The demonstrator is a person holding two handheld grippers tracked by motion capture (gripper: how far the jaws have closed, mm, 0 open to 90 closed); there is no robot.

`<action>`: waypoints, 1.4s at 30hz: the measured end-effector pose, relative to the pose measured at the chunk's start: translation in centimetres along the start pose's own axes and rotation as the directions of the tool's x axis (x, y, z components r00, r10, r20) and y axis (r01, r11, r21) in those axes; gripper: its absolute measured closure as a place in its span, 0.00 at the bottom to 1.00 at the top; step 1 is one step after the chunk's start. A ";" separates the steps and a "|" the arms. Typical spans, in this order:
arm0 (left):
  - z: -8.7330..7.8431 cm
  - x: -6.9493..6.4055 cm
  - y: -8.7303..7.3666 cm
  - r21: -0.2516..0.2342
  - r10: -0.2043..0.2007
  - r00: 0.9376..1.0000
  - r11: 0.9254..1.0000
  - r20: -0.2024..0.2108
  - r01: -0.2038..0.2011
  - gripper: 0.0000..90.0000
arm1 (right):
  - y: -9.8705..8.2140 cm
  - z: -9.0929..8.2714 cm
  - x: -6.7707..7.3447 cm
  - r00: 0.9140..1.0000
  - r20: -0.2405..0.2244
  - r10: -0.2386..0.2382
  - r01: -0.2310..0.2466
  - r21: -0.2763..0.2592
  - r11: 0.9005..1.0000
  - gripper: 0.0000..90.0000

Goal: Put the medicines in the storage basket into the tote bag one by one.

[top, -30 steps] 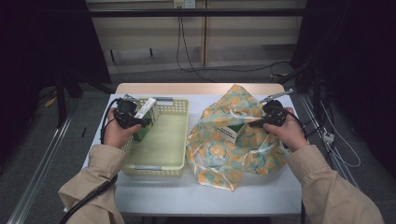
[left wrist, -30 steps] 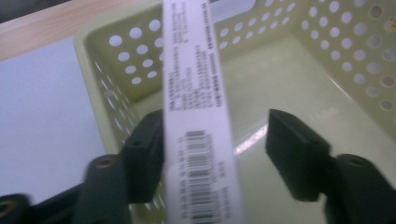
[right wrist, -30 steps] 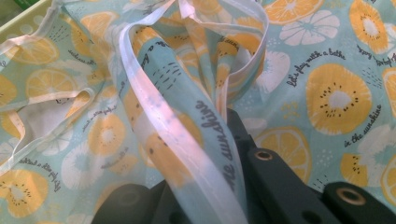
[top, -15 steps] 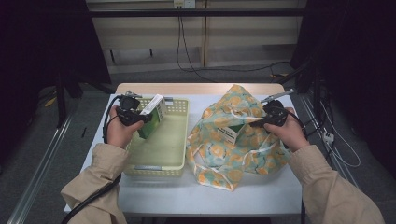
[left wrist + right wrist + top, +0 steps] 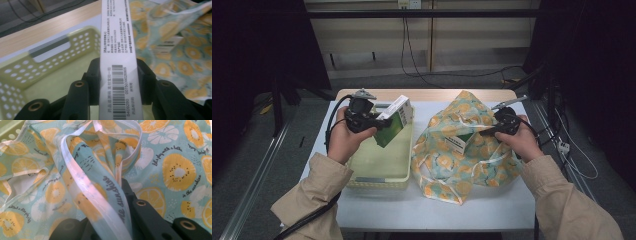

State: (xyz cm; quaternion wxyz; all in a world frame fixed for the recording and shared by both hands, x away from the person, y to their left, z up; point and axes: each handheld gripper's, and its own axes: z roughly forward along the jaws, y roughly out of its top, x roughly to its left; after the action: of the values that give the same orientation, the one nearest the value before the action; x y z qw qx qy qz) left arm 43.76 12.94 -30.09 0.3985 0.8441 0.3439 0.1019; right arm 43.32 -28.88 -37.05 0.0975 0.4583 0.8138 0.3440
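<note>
A green and white carton (image 5: 396,120) hangs above the pale yellow-green basket (image 5: 382,165), with my left gripper (image 5: 384,122) shut on it. The jaws have just been closing, and the carton is between them. In the left gripper view its barcoded white side (image 5: 117,50) runs up between the black jaws of the left gripper (image 5: 117,75), over the basket (image 5: 37,72). My right gripper (image 5: 492,131) is shut on the rim of the fruit-print bag (image 5: 462,170). The right gripper view shows my right gripper (image 5: 110,220) pinching a white-edged fold of the bag (image 5: 175,157). A second carton (image 5: 459,142) shows in the bag's mouth.
Basket and bag lie side by side on a white table (image 5: 412,210) with a wooden far edge. Cables run across the floor beyond it and down its right side. Dark racks stand at both sides.
My left gripper has risen out of the basket with the carton and moved right toward the bag. The right hand and the bag have kept still.
</note>
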 end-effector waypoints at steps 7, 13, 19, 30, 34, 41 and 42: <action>0.3 -3.8 1.2 -0.009 0.092 0.992 0.996 0.088 -0.091 0.70 | 0.0 0.0 0.1 1.000 -0.002 -0.005 0.005 0.000 1.000 0.99; 1.6 -6.8 1.6 -0.012 0.143 0.971 0.990 0.190 -0.143 0.70 | 0.0 0.0 0.0 1.000 -0.001 -0.004 0.004 -0.002 1.000 0.99; 3.7 -9.1 1.5 0.013 0.192 0.952 0.980 0.237 -0.200 0.70 | 0.2 -0.1 0.1 1.000 0.000 -0.005 0.005 -0.003 1.000 0.99; 7.8 -11.9 0.4 0.057 0.218 0.934 0.968 0.284 -0.244 0.70 | 0.4 -0.7 -0.1 1.000 0.006 -0.005 0.006 -0.016 1.000 0.99; 9.1 -12.4 0.0 0.077 0.220 0.931 0.964 0.292 -0.253 0.70 | 0.4 -0.8 -0.1 1.000 0.008 -0.009 0.009 -0.019 1.000 0.99; 11.0 -13.5 -0.2 0.089 0.226 0.930 0.961 0.290 -0.262 0.70 | 0.6 -1.0 -0.1 1.000 0.006 -0.006 0.006 -0.024 1.000 0.99; 11.3 -13.7 -0.3 0.093 0.229 0.931 0.960 0.285 -0.265 0.70 | 0.6 -0.9 -0.1 1.000 0.005 -0.007 0.007 -0.026 1.000 0.99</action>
State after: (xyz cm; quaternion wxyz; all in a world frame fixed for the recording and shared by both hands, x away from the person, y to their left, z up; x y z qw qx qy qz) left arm 38.53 -2.84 -36.39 0.3703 0.9107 0.1827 0.0120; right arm 43.30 -29.18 -35.99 0.1067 0.4549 0.8106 0.3529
